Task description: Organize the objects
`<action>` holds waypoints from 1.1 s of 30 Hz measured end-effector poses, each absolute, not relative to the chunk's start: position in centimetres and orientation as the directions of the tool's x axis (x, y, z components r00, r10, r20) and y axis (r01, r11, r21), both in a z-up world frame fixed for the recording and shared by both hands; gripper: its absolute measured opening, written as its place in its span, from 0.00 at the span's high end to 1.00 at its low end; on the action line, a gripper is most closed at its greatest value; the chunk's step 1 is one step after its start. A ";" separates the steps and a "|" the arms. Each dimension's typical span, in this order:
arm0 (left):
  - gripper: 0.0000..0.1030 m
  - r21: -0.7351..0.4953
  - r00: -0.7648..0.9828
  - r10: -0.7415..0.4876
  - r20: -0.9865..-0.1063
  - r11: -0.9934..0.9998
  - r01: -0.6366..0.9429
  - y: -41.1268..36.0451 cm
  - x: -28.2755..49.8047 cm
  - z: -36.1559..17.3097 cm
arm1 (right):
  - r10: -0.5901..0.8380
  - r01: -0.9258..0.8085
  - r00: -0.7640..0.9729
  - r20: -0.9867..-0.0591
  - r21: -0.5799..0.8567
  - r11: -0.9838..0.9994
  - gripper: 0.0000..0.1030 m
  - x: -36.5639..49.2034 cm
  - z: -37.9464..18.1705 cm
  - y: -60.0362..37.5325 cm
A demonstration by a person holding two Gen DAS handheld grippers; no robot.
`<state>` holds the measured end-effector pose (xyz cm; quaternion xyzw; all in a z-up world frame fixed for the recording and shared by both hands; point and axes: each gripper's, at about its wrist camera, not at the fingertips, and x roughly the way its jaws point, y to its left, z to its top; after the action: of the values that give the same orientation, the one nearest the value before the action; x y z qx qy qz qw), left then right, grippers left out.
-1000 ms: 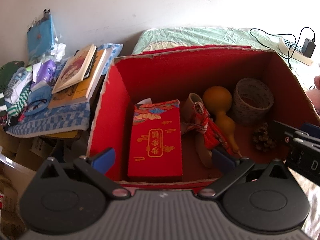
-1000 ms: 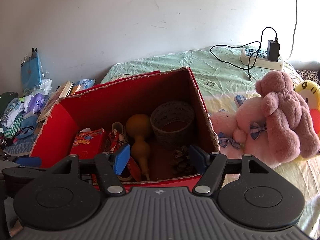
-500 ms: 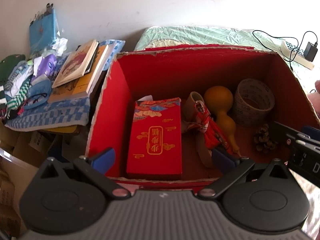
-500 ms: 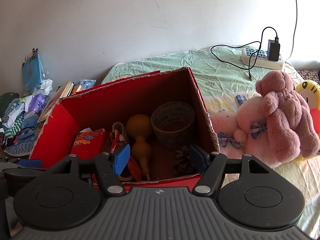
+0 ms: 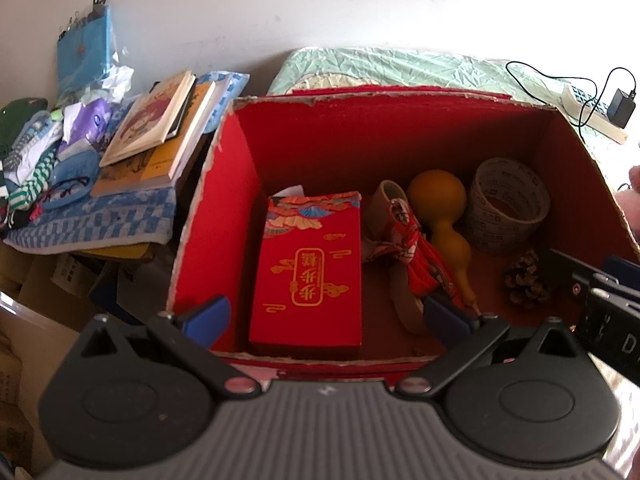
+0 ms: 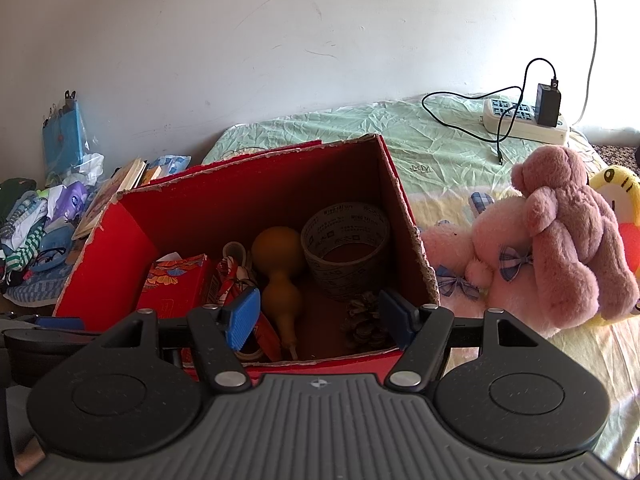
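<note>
Left wrist view is showing the left gripper (image 5: 324,314) hanging with its jaws wide apart and gripping nothing, just above the near wall of the red box (image 5: 224,216). Right below and ahead is lying the red gift box (image 5: 310,276), flat, its long axis running away from the jaws toward the far wall. The right gripper (image 6: 320,316) is hovering likewise, jaws spread and empty, over the gourd (image 6: 280,276) and the pinecone (image 6: 364,320), with the tape roll (image 6: 346,248) standing behind them. Outside, on the bed (image 6: 360,128), the plush toys (image 6: 552,240) are sitting just beside the box's right wall, nearer the right gripper, and to my eye are likely next.
</note>
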<state>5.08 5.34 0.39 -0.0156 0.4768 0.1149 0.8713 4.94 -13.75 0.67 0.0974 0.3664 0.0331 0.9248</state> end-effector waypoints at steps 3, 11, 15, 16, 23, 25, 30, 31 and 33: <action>0.00 0.085 0.521 0.187 -0.833 0.973 -0.214 5.3 5.1 0.4 | 0.126 0.010 0.731 -0.671 0.196 0.981 0.34 5.0 0.6 -13.7; 0.00 0.091 0.528 0.190 -0.828 0.974 -0.208 5.2 5.1 0.3 | 0.114 0.011 0.739 -0.663 0.181 0.984 0.34 5.0 0.8 -13.6; 0.00 0.086 0.528 0.185 -0.829 0.975 -0.206 5.3 5.1 0.3 | 0.107 0.005 0.748 -0.656 0.166 0.986 0.34 5.0 1.0 -13.5; 0.00 0.084 0.528 0.183 -0.829 0.975 -0.205 5.3 5.1 0.3 | 0.105 0.005 0.749 -0.655 0.164 0.986 0.34 5.0 1.0 -13.5; 0.00 0.070 0.533 0.169 -0.829 0.977 -0.201 5.5 5.1 0.2 | 0.099 0.007 0.746 -0.658 0.157 0.988 0.34 5.1 0.9 -13.4; 0.00 0.065 0.532 0.165 -0.830 0.977 -0.201 5.5 5.1 0.2 | 0.100 0.008 0.745 -0.660 0.158 0.987 0.34 5.1 0.9 -13.4; 0.00 0.066 0.534 0.165 -0.829 0.978 -0.199 5.6 5.1 0.2 | 0.095 0.006 0.748 -0.657 0.150 0.989 0.34 5.1 1.0 -13.4; 0.00 0.065 0.534 0.164 -0.829 0.978 -0.199 5.6 5.1 0.2 | 0.094 0.006 0.748 -0.656 0.148 0.989 0.34 5.1 1.0 -13.3; 0.00 0.063 0.533 0.163 -0.830 0.978 -0.200 5.6 5.1 0.2 | 0.094 0.007 0.748 -0.657 0.150 0.989 0.34 5.1 1.0 -13.3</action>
<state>5.10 5.57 0.17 -0.0197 0.4719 0.1035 0.8753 5.12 -13.34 0.98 0.0714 0.3544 0.0235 0.9321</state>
